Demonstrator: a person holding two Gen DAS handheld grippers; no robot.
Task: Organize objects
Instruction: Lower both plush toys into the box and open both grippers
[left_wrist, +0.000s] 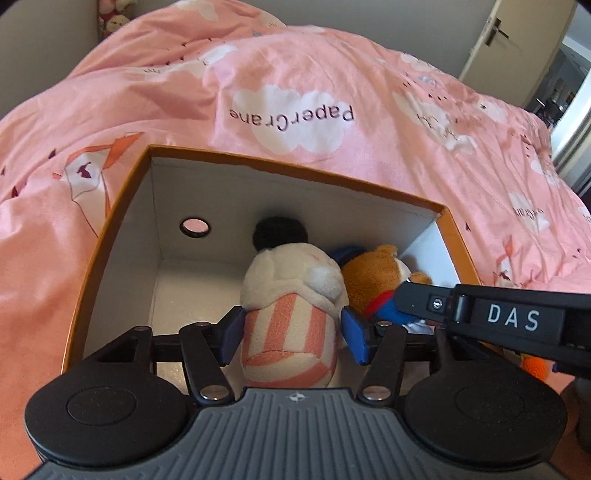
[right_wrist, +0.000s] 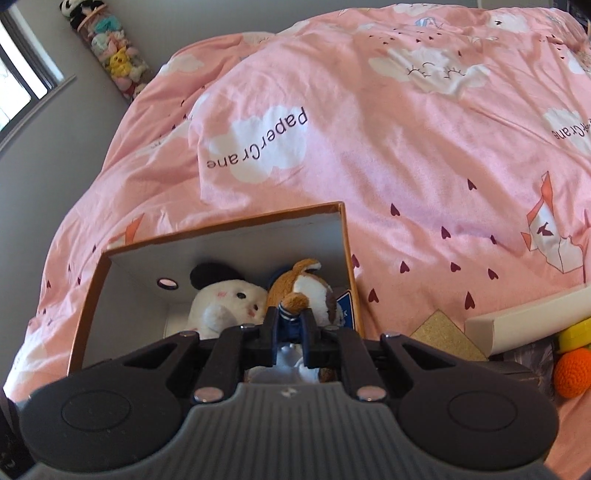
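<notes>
An orange cardboard box (left_wrist: 110, 221) with white inner walls lies open on the pink duvet. Inside it are a cream plush (left_wrist: 295, 291) with black ears and orange-striped trousers, and a brown dog plush (left_wrist: 373, 280) in blue clothes. My left gripper (left_wrist: 291, 332) has its blue pads on either side of the cream plush's striped legs, touching them. My right gripper (right_wrist: 290, 332) is shut on the dog plush's (right_wrist: 306, 291) blue-sleeved arm, inside the box (right_wrist: 88, 295). The cream plush (right_wrist: 225, 302) lies left of the dog. The right gripper's body (left_wrist: 509, 317) crosses the left wrist view.
A pink "PaperCrane" duvet (left_wrist: 332, 92) covers the bed around the box. An orange crocheted ball (right_wrist: 572, 373), a yellow item (right_wrist: 576, 330) and a cream box lid (right_wrist: 524, 325) lie to the right. A tube of small plush toys (right_wrist: 110, 51) stands by the wall. A door (left_wrist: 517, 40) is at the far right.
</notes>
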